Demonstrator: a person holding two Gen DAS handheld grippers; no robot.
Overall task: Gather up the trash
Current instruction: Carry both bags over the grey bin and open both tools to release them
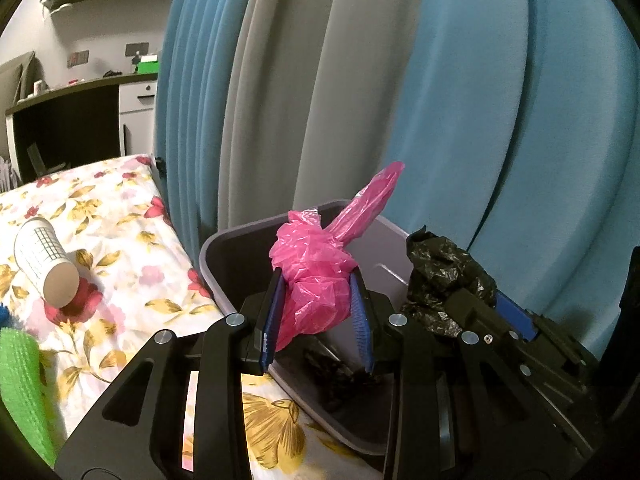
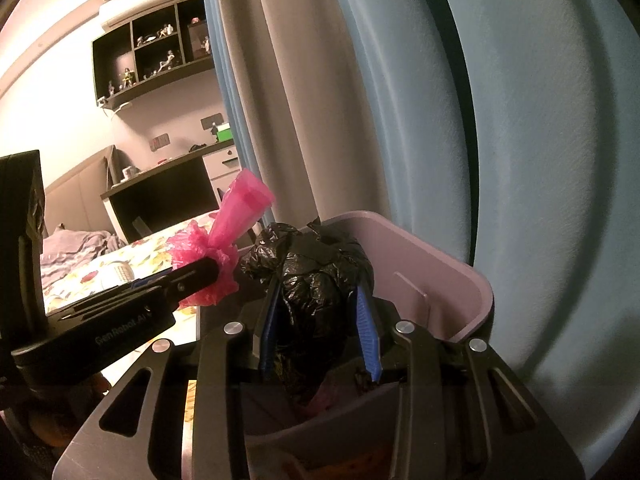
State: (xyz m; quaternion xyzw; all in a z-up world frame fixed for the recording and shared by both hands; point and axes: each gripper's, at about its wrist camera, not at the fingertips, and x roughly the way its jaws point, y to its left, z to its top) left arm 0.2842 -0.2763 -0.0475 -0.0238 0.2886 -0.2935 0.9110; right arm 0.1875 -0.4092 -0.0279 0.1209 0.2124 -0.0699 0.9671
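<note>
The left tongs [image 1: 318,312] are clamped on a crumpled pink plastic bag [image 1: 316,276]. The blue pads press the bag from both sides. A long tail of the pink bag sticks up toward 1 o'clock. The bag hangs over the open top of a gray bin [image 1: 224,252].

The right tongs [image 2: 320,328] are clamped on a crumpled black plastic bag [image 2: 316,276]. This bag is also held over the gray bin [image 2: 460,276], just above its rim. Some dark and pinkish trash lies down inside the bin.

In the left wrist view, the black bag [image 1: 444,276] and the right tongs [image 1: 476,304] are at 3 o'clock from the pink bag, just beside it. In the right wrist view, the pink bag [image 2: 224,248] and the left tongs [image 2: 204,276] are at 9 o'clock from the black bag, close by.

The bin sits on a bed with a flower sheet [image 1: 120,248]. A white paper cup [image 1: 46,268] lies on its side on the sheet, at 9 o'clock, well apart from the bin. A green cloth [image 1: 20,384] is at 8 o'clock. Blue and gray curtains [image 1: 440,80] hang behind the bin.
</note>
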